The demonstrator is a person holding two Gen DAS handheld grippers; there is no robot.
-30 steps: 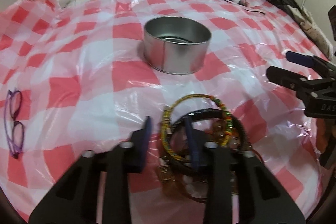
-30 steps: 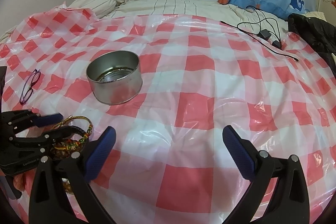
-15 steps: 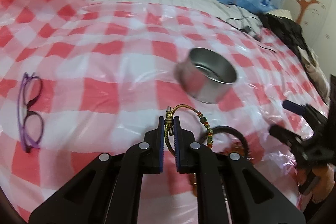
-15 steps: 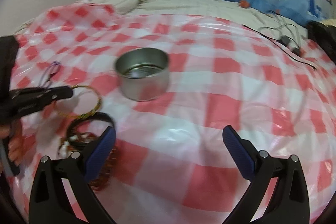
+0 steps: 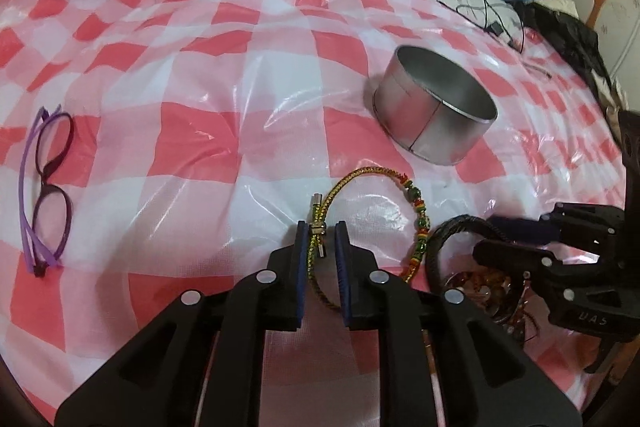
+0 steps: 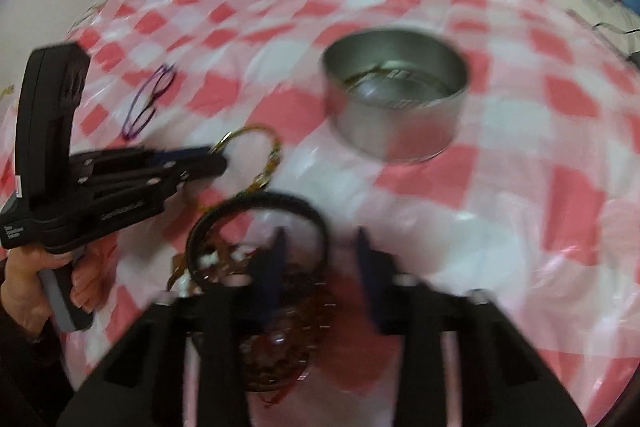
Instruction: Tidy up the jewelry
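Starting at your far left in the left wrist view, the purple glasses (image 5: 48,187) lie folded on the red-and-white checked plastic sheet (image 5: 200,115), at about nine o'clock from the fingers and well apart from everything else. Your left gripper (image 5: 322,247) has its jaws drawn narrow, and the gold woven bracelet (image 5: 344,183) with its coloured beads runs up between the blue pads (image 5: 301,259). The cord sits by the left pad, near its metal clasp, yet a sliver of gap shows beside the right pad, so whether the pads truly pinch it is hard to tell. The bracelet's loop arcs away toward one o'clock.

At about one o'clock from that gripper, well beyond the loop, the silver tin (image 5: 434,115) stands upright and open on the sheet; in the right wrist view something thin and dark lies in its bottom, too blurred to name.

At three o'clock lies the black braided bracelet (image 5: 444,239), resting on a heap of brownish jewelry (image 5: 480,283). Your right gripper (image 6: 318,267) comes in over that heap, its jaws having just been closing to a middling gap. The black band's right side passes between the fingers, but the blur hides whether the pads touch it.
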